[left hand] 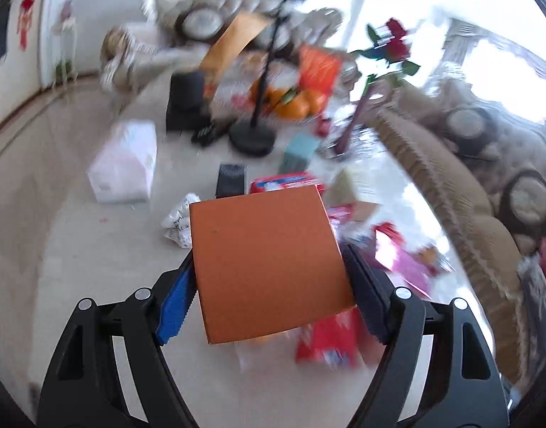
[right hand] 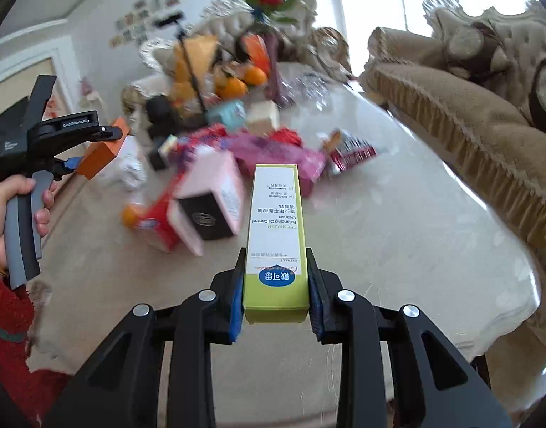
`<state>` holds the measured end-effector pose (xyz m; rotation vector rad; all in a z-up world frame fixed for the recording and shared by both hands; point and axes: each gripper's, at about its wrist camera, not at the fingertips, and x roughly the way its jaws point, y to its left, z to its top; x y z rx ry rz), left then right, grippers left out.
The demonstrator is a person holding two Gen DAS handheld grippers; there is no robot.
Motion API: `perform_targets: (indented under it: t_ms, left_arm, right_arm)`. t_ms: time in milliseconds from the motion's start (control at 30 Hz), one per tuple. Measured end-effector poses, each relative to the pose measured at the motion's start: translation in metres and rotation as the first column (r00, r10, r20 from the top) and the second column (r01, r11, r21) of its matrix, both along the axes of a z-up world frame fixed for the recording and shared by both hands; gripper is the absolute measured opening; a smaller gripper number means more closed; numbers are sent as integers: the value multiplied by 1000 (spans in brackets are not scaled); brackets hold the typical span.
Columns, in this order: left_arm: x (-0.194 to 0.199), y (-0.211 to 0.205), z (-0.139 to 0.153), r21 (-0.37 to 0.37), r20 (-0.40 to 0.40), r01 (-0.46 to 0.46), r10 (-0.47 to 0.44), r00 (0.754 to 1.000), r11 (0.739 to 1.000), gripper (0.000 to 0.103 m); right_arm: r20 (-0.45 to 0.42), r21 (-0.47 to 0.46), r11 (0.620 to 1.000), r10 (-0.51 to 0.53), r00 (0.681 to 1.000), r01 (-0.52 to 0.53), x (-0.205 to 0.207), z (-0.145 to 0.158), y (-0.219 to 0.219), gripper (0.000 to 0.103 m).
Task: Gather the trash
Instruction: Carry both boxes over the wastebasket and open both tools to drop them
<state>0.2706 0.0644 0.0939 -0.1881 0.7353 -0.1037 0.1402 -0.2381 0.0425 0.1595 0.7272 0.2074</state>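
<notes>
While the left gripper (left hand: 269,278) was clamped on an orange box (left hand: 265,264) held above the table (right hand: 397,249), the right gripper (right hand: 276,281) was clamped on a tall green-and-white carton (right hand: 276,235); more packaging (right hand: 205,203) lay just ahead of both, left of the carton.

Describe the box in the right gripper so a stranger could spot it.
On the pale table beside the tan sofa, find the right gripper. Its pads clamp a tall narrow box, lime green edged with a white printed face, slimmer than the pink boxes nearby.
</notes>
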Motion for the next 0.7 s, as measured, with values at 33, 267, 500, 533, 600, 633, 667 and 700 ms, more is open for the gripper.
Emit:
perform_targets:
  t_ms: [33, 267, 500, 533, 600, 633, 667, 700]
  left_arm:
    - [-21, -2, 6, 13, 27, 21, -22, 999, 1000, 77]
    - [-187, -17, -8, -50, 101, 183, -178, 979, 982, 77]
    - [-297, -48, -102, -19, -99, 317, -317, 943, 948, 77]
    - [-301, -52, -119, -16, -135, 327, -326, 936, 945, 77]
    - [-302, -56, -155, -27, -197, 336, -334, 922, 942, 77]
    - [-299, -59, -172, -35, -223, 339, -338, 914, 940, 77]
    - [-295, -61, -186, -30, -248, 339, -336, 909, 940, 77]
    - [-291, -65, -199, -23, -262, 349, -343, 902, 937, 77]
  right_arm:
    - [7, 20, 999, 36, 999, -37, -14, 6, 0, 28]
    - [-26, 108, 971, 215, 976, -211, -115, 9, 3, 28]
    - [-246, 131, 953, 300, 922, -275, -181, -56, 14, 28]
    - [-293, 110, 956, 291, 911, -271, -185, -76, 19, 28]
    - [-353, 51, 965, 257, 900, -256, -184, -106, 26, 28]
    - [-378, 29, 967, 244, 893, -251, -181, -122, 30, 28]
    - [-398, 23, 969, 233, 887, -244, -179, -134, 29, 28]
    - [-415, 14, 970, 225, 882, -241, -175, -144, 31, 28]
